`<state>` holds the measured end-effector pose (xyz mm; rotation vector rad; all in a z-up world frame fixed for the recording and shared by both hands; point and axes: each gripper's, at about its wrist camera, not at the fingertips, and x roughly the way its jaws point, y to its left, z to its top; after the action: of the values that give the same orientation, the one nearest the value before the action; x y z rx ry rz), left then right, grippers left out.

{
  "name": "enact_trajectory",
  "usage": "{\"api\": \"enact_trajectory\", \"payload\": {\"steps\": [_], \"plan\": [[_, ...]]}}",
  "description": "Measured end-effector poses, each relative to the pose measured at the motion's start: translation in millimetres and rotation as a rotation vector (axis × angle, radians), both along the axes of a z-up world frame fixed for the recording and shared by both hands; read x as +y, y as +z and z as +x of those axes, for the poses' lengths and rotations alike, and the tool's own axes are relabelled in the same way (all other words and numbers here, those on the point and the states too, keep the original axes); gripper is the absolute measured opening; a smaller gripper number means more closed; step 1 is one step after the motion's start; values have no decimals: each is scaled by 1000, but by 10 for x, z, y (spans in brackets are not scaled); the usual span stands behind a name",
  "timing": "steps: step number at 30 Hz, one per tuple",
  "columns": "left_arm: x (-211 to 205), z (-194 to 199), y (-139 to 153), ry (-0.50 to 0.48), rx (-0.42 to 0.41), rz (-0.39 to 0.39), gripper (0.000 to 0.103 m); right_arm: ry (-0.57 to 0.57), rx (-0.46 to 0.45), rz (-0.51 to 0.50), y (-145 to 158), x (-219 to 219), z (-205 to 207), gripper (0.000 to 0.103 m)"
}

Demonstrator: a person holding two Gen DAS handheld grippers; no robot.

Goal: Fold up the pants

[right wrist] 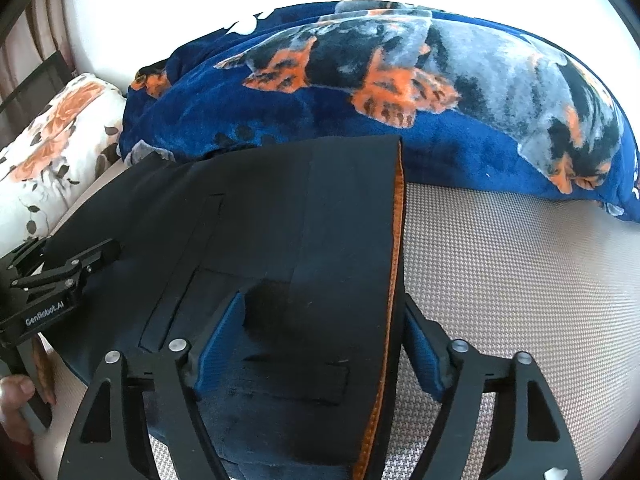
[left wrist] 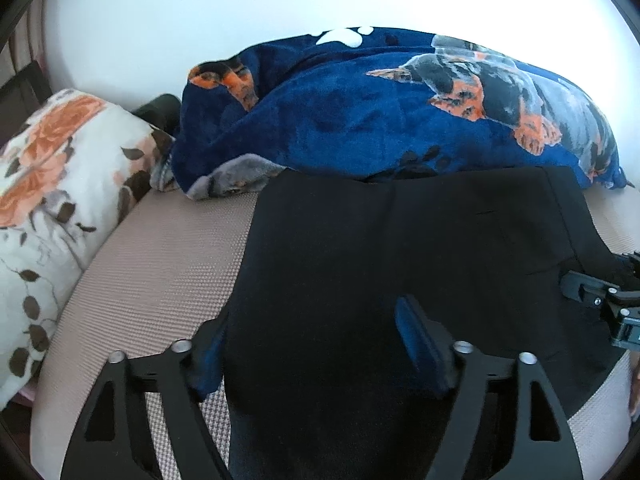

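1. Beige woven bed surface (right wrist: pixel 500 264) against a pale wall; daylight is strong at the rear.
2. Pants (left wrist: pixel 400 264): black, lying flat on the bed, apparently already doubled over; one long edge shows an orange lining strip (right wrist: pixel 396 264); the far end touches the blanket.
3. Left gripper (left wrist: pixel 316 344): jaws wide; the near end of the pants lies between the fingers (left wrist: pixel 420 344), yet the pads do not press on it; nothing is held.
4. Right gripper (right wrist: pixel 320 344): jaws wide, straddling the pants at the orange-lined edge; cloth sits between the fingers (right wrist: pixel 218 340) without being pinched; nothing is held.
5. Handling, as a judgement: the fabric looks soft, light and limp; it should drape and sag when lifted, and stacked layers may slide apart; no breakage risk.
6. Grip points, as a judgement: take the near end at both corners, one gripper per corner; catch all layers in each pinch; the seamed, lined edge looks thicker and should offer the firmer hold.
7. Surroundings: a navy dog-print blanket (left wrist: pixel 380 120) is heaped along the far side, just beyond the pants; a floral pillow (left wrist: pixel 52 200) lies to the left, apart from them.
8. Obstruction, as a judgement: the blanket leaves little room for a fold carried away from the person; the pillow is no obstacle; a hand (right wrist: pixel 16 408) shows at the left edge of the right wrist view.
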<state>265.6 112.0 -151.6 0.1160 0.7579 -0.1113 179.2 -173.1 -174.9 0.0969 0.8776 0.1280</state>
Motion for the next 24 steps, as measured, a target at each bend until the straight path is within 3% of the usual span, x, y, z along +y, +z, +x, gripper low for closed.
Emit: {"api": "enact_trajectory", "payload": {"steps": [2, 13, 19, 24], "plan": [[-20, -5, 4, -4, -12, 31, 87, -2, 1, 10, 4, -13, 6, 78], [-148, -255, 83, -4, -69, 215, 90, -122, -68, 137, 253, -227, -260, 80], [-199, -648, 265, 14, -125, 188, 90, -148, -132, 140, 519, -162, -624, 87], [-248, -1073, 546, 7, -180, 89, 90, -189, -203, 104, 745, -80, -963, 98]]}}
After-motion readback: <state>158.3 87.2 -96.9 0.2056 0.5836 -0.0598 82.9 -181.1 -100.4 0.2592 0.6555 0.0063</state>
